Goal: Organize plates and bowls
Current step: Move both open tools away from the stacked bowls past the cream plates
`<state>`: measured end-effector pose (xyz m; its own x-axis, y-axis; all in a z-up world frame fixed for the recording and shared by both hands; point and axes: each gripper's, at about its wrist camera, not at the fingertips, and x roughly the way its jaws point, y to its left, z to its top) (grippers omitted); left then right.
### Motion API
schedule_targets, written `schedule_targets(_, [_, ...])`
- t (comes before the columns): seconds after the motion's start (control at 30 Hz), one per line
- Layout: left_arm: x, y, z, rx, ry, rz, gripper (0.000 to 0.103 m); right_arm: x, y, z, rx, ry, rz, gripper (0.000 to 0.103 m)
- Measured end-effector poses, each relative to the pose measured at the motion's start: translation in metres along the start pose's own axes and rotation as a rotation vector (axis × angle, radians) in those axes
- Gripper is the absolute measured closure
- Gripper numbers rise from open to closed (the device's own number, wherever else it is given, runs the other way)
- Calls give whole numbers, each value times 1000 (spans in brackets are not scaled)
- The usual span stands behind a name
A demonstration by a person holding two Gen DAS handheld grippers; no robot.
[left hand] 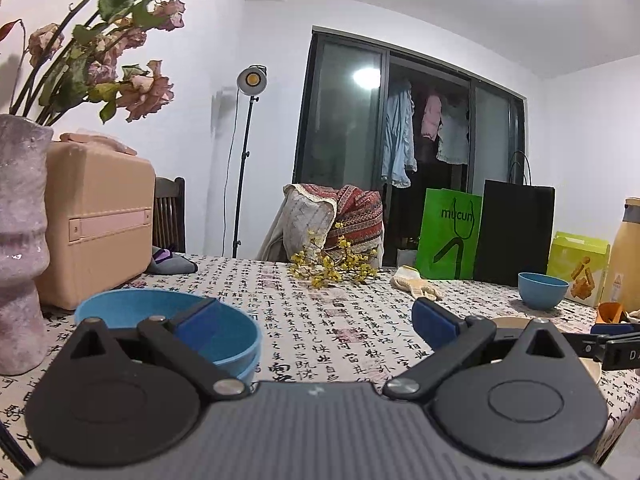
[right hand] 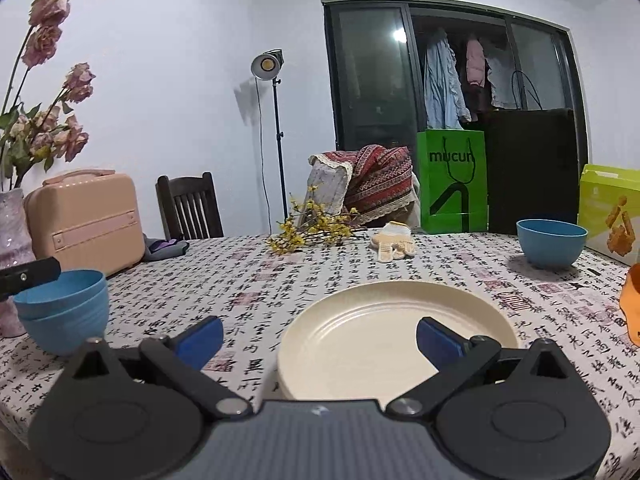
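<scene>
I read the lone blue bowl (right hand: pixel 551 249) as the thing left to gather: it sits far forward and to the right on the bench (right hand: pixel 304 280), just in front of the yellow-green box (right hand: pixel 610 216) and well apart from the nested blue bowls (right hand: pixel 64 312) at the left. My right gripper (right hand: pixel 320 342) is clearly the nearer one to it; the left gripper (left hand: pixel 316 322) hovers just beside the nested pair, its left pad (left hand: pixel 198 322) over their rim. Both grippers are spread wide and carry nothing. The right one is held low and roughly level, pointing across the cream plates (right hand: pixel 394 340), which lie directly under and ahead of its fingers. I think that is a stack of two or more plates, though the edge is too blurred to be sure. To reach the bowl I would carry the right gripper forward and to the right, over the plates.
</scene>
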<state>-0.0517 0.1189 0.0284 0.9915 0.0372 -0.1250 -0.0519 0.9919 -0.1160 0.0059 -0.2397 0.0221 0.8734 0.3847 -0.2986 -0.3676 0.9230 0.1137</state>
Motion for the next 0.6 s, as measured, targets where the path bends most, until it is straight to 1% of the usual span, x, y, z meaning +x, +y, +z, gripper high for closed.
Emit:
schedule_targets(0.23, [10, -17, 5, 7, 7, -9, 0, -2, -22, 6, 4, -5, -10, 0])
schedule_targets(0.6, [38, -47, 5, 37, 40, -48, 0, -1, -60, 10, 65, -33, -46, 0])
